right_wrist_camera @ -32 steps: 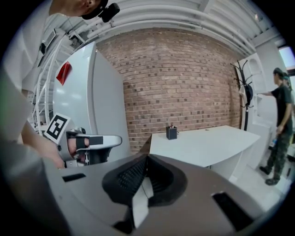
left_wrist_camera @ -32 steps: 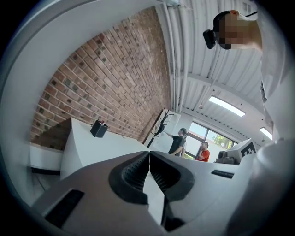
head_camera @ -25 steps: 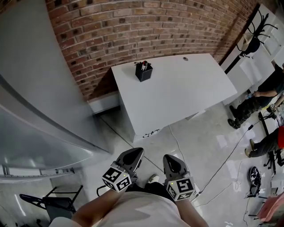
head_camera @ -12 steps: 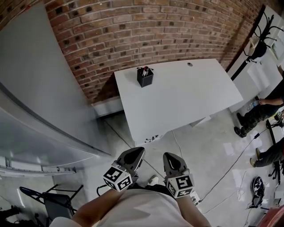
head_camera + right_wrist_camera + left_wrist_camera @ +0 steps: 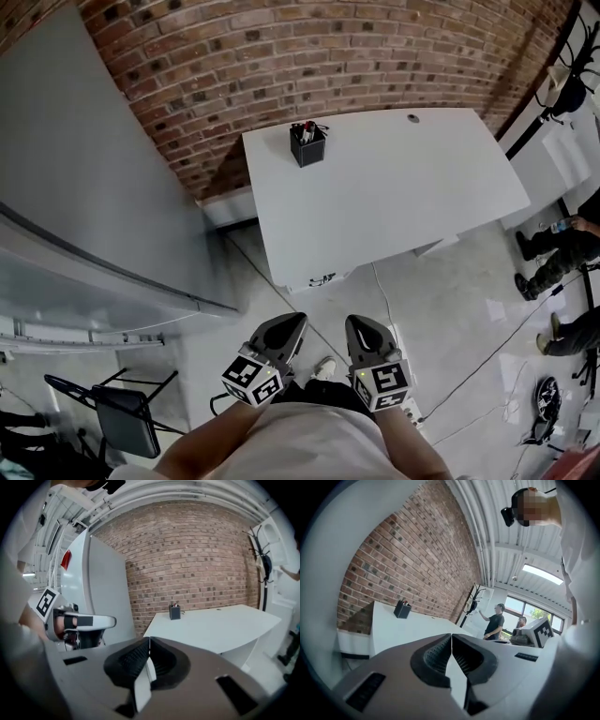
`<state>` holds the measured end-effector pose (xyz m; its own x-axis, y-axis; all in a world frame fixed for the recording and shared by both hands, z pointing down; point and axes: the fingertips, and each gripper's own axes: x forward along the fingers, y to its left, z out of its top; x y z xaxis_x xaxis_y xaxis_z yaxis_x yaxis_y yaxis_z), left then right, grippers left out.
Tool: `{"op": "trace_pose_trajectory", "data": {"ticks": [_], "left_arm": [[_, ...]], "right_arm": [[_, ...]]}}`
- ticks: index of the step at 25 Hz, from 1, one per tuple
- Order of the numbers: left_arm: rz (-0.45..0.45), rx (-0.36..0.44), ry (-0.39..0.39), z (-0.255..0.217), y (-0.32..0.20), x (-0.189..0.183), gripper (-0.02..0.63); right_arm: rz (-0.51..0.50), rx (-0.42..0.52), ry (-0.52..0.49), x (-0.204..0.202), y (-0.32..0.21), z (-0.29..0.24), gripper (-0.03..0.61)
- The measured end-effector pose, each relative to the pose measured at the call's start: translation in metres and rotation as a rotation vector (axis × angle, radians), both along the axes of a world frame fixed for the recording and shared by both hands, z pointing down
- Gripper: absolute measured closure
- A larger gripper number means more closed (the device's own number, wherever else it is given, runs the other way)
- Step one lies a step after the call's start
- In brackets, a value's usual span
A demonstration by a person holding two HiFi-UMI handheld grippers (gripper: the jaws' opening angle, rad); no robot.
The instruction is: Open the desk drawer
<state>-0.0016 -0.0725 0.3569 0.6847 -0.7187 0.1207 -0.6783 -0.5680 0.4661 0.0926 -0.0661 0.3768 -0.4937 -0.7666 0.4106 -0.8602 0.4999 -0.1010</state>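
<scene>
The white desk (image 5: 384, 192) stands against the brick wall (image 5: 328, 56), with a black pen holder (image 5: 307, 145) near its back left corner. No drawer front shows clearly from above. My left gripper (image 5: 289, 325) and right gripper (image 5: 360, 328) hang side by side low in the head view, well short of the desk's near edge. Both are shut with nothing between the jaws. In the left gripper view the desk (image 5: 408, 630) and pen holder (image 5: 401, 610) lie ahead beyond the shut left gripper (image 5: 451, 637). In the right gripper view the desk (image 5: 211, 625) lies ahead beyond the shut right gripper (image 5: 149, 641).
A large grey cabinet (image 5: 94, 187) fills the left side. A low white unit (image 5: 230, 208) sits beside the desk's left end. Cables (image 5: 469, 356) run over the floor. People (image 5: 562, 253) stand at the right edge, and a black folding frame (image 5: 112, 412) stands at lower left.
The head view has shifted: the desk sits further right and more square in the picture, and the people at the right have slid toward the edge. Both grippers stay shut and together.
</scene>
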Motion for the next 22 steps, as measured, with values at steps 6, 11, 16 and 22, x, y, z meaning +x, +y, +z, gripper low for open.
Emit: {"op": "trace_pose_trajectory", "data": {"ticks": [6,11,16,22], "left_arm": [[0.019,-0.021,-0.018,0.017,-0.005,0.008,0.604],[0.009,-0.063,-0.022,0.040,-0.004,0.009,0.604],[0.022,-0.099,-0.050,0.063,0.001,0.012,0.604],[-0.004,-0.125,-0.043,0.085,0.003,0.020,0.604]], "right_arm": [[-0.026,-0.022,0.054,0.000,0.009,0.024,0.561],[-0.117,0.034,0.218,0.003,-0.001,0.062,0.561],[-0.145,0.020,0.249,0.011,-0.020,0.114,0.560],[-0.178,-0.004,0.325,0.024,-0.044,0.176,0.558]]}}
